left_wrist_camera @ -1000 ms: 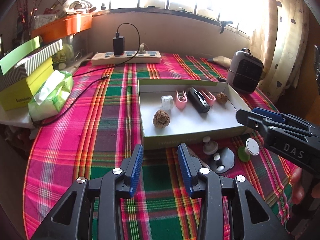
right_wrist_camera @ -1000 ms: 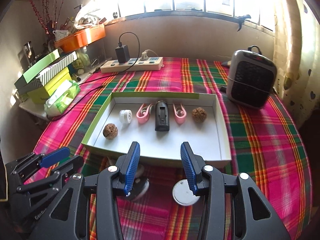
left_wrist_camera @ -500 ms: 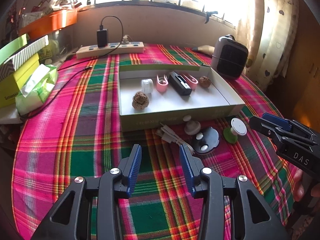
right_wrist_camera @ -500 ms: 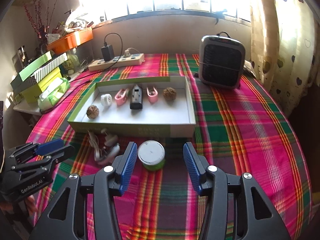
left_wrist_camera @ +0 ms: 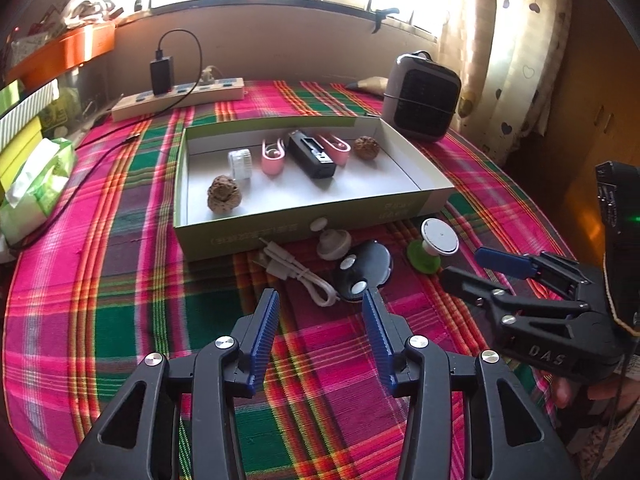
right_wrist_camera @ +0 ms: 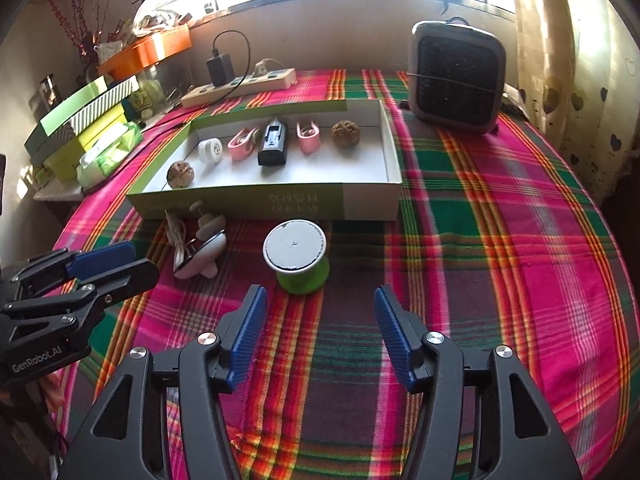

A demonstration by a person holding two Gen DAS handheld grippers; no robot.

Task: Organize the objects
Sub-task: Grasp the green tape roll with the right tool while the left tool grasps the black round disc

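**Both tools open above the plaid desk, loose items in front of the box**

While the shallow box [left_wrist_camera: 304,216] sits mid-desk on the plaid cloth [right_wrist_camera: 500,248], both tools hang over the near side with nothing between their blue pads. Left tool [left_wrist_camera: 320,332]: jaws spread wide, empty, aimed at the small cluster in front of the box wall. Right tool [right_wrist_camera: 316,340]: jaws spread wide, empty, with the green spool [right_wrist_camera: 298,256] just ahead of its tips and apart from them.

Inside the box, in a row along the back: white cap [left_wrist_camera: 240,163], pink clip [left_wrist_camera: 273,158], black device [left_wrist_camera: 312,154], second pink clip [left_wrist_camera: 336,148], walnut [left_wrist_camera: 366,146]. A second walnut [left_wrist_camera: 224,199] lies nearer the front left corner.

Outside the box, close against its front wall: white cable [left_wrist_camera: 296,272], a beige knob [left_wrist_camera: 333,240], a black disc [left_wrist_camera: 362,270] with white dots. The cable end touches the disc. The green spool stands to the right of the disc, tilted in the left view.

Background: heater [right_wrist_camera: 456,80] at back right, power strip [left_wrist_camera: 180,98] with a black charger plugged in at back left, tissue pack [left_wrist_camera: 36,188] at the left edge.
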